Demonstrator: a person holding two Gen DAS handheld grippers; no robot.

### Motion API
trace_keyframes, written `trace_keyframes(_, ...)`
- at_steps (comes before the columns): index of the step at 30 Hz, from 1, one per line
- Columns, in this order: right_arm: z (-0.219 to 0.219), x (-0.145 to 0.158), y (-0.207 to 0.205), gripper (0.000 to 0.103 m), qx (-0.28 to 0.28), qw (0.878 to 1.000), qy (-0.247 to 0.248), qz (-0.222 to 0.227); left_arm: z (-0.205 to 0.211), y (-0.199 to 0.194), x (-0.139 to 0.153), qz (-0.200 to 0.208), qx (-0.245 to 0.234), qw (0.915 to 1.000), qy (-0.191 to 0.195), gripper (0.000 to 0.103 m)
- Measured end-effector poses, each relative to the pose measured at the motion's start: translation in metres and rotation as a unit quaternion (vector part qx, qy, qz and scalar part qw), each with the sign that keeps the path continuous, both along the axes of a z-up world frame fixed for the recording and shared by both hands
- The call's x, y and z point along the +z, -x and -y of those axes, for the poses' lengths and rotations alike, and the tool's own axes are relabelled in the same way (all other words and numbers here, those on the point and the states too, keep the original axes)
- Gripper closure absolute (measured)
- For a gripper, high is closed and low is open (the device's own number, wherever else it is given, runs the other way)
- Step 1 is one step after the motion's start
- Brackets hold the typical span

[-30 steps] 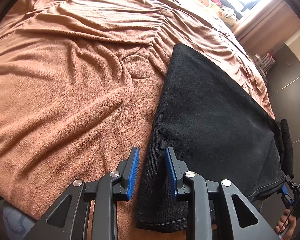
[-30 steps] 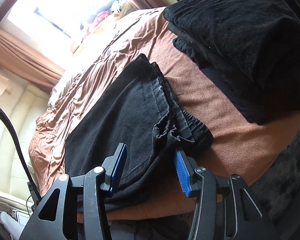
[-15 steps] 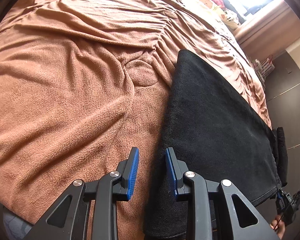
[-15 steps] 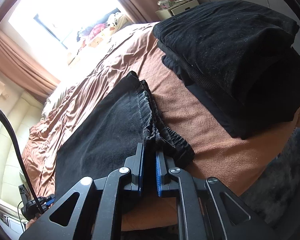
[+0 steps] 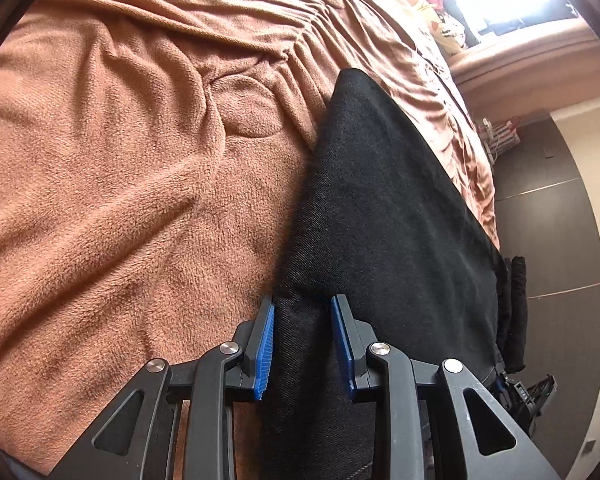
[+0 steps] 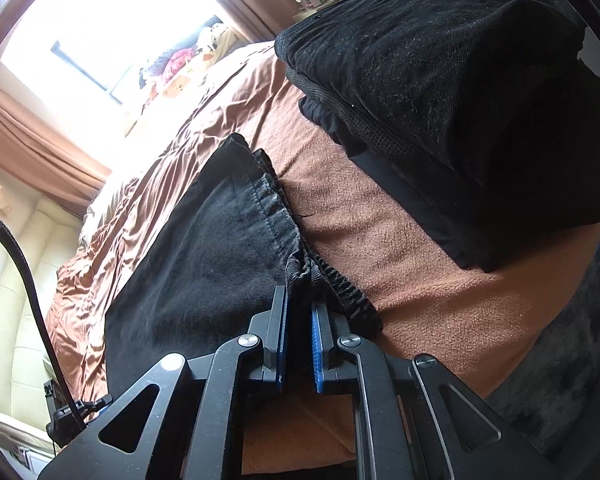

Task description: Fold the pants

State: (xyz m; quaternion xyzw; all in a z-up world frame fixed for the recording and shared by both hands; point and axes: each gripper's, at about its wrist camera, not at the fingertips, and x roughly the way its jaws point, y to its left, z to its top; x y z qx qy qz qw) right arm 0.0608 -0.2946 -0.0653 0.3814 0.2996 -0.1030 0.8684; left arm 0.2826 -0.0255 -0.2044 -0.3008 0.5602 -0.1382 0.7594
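Black pants lie folded lengthwise on a brown blanket. My left gripper is open, its blue pads on either side of the near corner of the pants' leg end, which rises between them. In the right wrist view the pants show their waistband end, and my right gripper is shut on the bunched waistband corner near the bed's edge.
A pile of folded black clothes sits on the blanket to the right of the pants. Stuffed toys and pillows lie by the bright window. A black cable hangs at the left. The bed edge is close below both grippers.
My right gripper closed on the waistband corner. My left gripper moved right over the leg end, and the cloth now rises between its open pads.
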Motion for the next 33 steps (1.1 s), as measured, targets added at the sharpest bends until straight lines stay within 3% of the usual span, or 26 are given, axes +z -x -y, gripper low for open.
trace_keyframes(9, -0.004, 0.002, 0.008, 0.093, 0.016, 1.0, -0.004, 0.01, 0.003, -0.004, -0.011, 0.0, 0.008, 1.0, 0.001, 0.074)
trace_keyframes(12, -0.006, 0.005, 0.013, 0.089, 0.023, 1.0, -0.009, 0.007, 0.001, 0.002, -0.008, 0.008, 0.013, 0.9999, 0.007, 0.083)
trace_keyframes(14, -0.01, 0.005, 0.017, 0.069, 0.024, 0.999, -0.018, 0.009, -0.002, 0.004, -0.006, 0.01, 0.021, 0.9995, 0.021, 0.087)
trace_keyframes(15, -0.011, 0.005, 0.021, 0.048, 0.026, 0.999, -0.026, 0.013, -0.003, 0.005, -0.004, 0.012, 0.024, 0.9993, 0.026, 0.088)
trace_keyframes(16, -0.013, 0.004, 0.023, 0.033, 0.025, 0.999, -0.033, 0.021, -0.003, 0.005, -0.003, 0.015, 0.025, 0.9992, 0.029, 0.088)
trace_keyframes(18, -0.018, 0.004, 0.028, 0.026, 0.027, 0.998, -0.035, 0.032, -0.002, 0.005, 0.001, 0.02, 0.024, 0.999, 0.032, 0.089)
trace_keyframes(25, -0.026, -0.022, 0.023, 0.02, 0.02, 0.996, -0.086, 0.032, -0.002, 0.003, -0.015, -0.007, 0.039, 0.9982, 0.045, 0.081)
trace_keyframes(29, -0.032, -0.037, 0.013, 0.02, 0.023, 0.99, -0.131, 0.054, -0.005, 0.01, -0.019, -0.006, 0.043, 0.9975, 0.055, 0.081)
trace_keyframes(33, -0.035, -0.047, -0.006, 0.02, 0.021, 0.987, -0.144, 0.06, -0.002, 0.006, -0.021, -0.009, 0.046, 0.9975, 0.053, 0.081)
